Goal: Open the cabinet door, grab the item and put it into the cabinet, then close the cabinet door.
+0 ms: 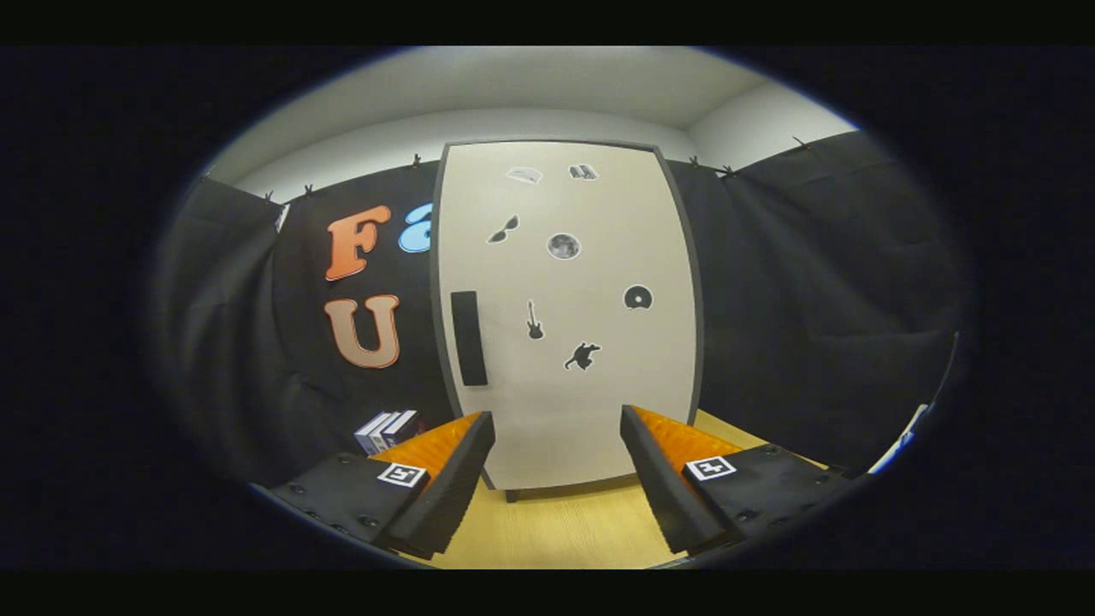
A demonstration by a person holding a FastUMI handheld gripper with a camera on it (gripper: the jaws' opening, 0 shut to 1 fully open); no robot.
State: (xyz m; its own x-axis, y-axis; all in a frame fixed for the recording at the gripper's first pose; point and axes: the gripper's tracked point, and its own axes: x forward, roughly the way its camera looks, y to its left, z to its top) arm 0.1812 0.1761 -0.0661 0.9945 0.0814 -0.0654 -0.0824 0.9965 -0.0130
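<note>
A pale cabinet [569, 316] is seen on a wooden tabletop [556, 530], its door shut, the dark handle [468, 338] untouched; the gripper [556, 428] is held with fingers apart, empty; small boxes [387, 429], likely the item, lie left; nothing is judged done
</note>
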